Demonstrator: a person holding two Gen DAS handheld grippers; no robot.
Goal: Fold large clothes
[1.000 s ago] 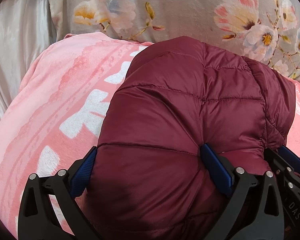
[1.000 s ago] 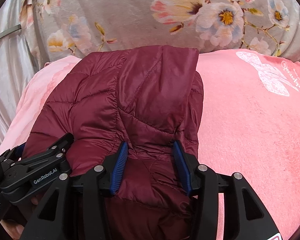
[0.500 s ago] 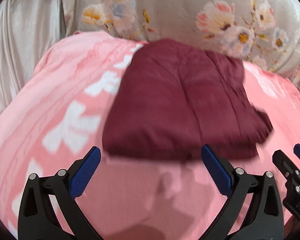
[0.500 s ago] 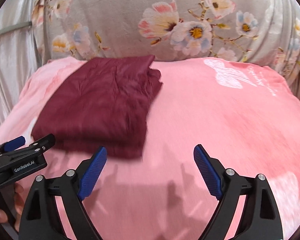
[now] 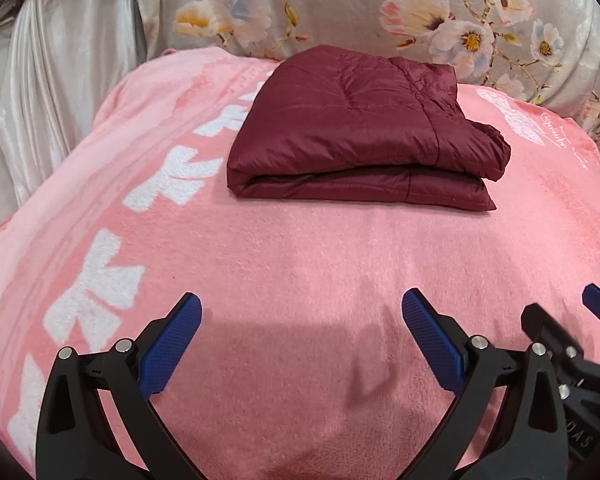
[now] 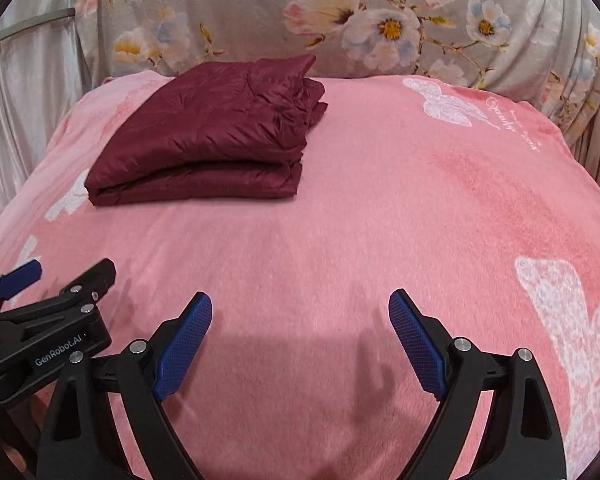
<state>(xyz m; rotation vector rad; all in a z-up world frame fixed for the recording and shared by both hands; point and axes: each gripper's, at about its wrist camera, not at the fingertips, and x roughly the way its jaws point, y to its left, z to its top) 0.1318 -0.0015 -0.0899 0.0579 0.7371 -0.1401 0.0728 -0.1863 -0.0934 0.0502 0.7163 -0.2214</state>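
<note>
On the pink blanket [image 5: 300, 248] the folded jacket [image 5: 356, 136] lies at the far side, near the floral cushion [image 6: 340, 12]. Your left gripper [image 5: 300, 340] and right gripper [image 6: 300, 340] gape empty, well apart from it; lift clear without snagging.

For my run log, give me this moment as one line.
jacket: folded, lying on pink blanket | left gripper: open, holding nothing | right gripper: open, holding nothing | both clear of jacket
</note>
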